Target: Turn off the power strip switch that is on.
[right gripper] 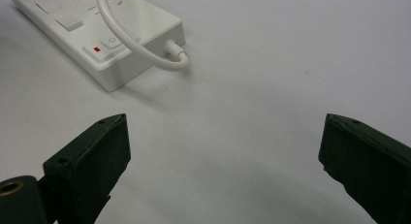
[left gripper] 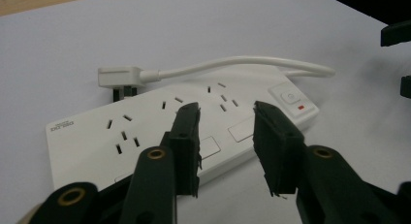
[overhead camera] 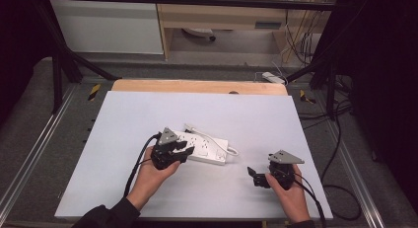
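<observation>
A white power strip (overhead camera: 207,148) lies flat near the middle of the white tabletop (overhead camera: 148,114). Its white cable (left gripper: 242,65) loops back along its far side to a plug (left gripper: 118,77) lying by the far end. My left gripper (overhead camera: 183,149) hovers over the strip's near long edge, open, with nothing between its jaws (left gripper: 227,112). The strip's switch with a red mark (left gripper: 291,98) is at the end to the right. My right gripper (overhead camera: 253,176) rests low on the table right of the strip, wide open and empty (right gripper: 225,127), facing the switch end (right gripper: 121,44).
A wooden strip (overhead camera: 197,86) borders the table's far edge. Beyond it are a floor, a white adapter (overhead camera: 272,77) and furniture. Dark cables (overhead camera: 340,188) trail off the right side, and metal frame rails (overhead camera: 29,154) run along both sides.
</observation>
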A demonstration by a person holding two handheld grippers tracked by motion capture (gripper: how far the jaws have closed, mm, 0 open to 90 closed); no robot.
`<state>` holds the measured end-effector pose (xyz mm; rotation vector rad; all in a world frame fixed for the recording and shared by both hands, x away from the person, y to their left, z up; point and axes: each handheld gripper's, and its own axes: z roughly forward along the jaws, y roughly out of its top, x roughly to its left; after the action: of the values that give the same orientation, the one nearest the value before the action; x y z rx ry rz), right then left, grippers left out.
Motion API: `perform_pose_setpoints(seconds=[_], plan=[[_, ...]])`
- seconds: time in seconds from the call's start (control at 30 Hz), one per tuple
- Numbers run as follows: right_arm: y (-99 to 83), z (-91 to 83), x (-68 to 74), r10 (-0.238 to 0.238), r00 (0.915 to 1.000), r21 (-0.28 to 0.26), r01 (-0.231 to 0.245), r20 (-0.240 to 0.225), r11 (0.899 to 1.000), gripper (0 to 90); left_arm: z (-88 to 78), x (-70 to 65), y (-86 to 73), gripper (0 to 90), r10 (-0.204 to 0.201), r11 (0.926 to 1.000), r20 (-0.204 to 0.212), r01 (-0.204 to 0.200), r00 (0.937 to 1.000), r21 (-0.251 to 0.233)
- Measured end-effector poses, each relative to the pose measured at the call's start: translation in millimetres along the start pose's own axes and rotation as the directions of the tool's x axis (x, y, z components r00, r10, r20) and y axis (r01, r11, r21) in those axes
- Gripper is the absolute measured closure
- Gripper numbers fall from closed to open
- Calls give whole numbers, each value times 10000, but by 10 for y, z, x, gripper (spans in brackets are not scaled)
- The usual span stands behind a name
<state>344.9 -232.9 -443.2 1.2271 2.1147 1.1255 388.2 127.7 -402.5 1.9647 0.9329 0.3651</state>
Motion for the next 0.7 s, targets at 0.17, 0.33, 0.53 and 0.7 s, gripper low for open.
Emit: perform_pose_setpoints(seconds=[0.17,0.33,0.53,0.7], plan=[[0,-2,1,10,10000,-11,-10,-10,10000,49,31,43,-13,704,-145,9999,-52,145,9999,13],[0,0,1,-7,10000,3,7,-2,10000,49,71,67,-15,795,-236,9997,125,236,9996,55],[-1,-1,2,-32,10000,19,32,8,10000,48,119,74,-28,868,-238,9997,164,237,9996,92],[-1,-2,3,-34,10000,23,34,-2,10000,48,146,106,-59,898,-276,9994,249,271,9993,200]])
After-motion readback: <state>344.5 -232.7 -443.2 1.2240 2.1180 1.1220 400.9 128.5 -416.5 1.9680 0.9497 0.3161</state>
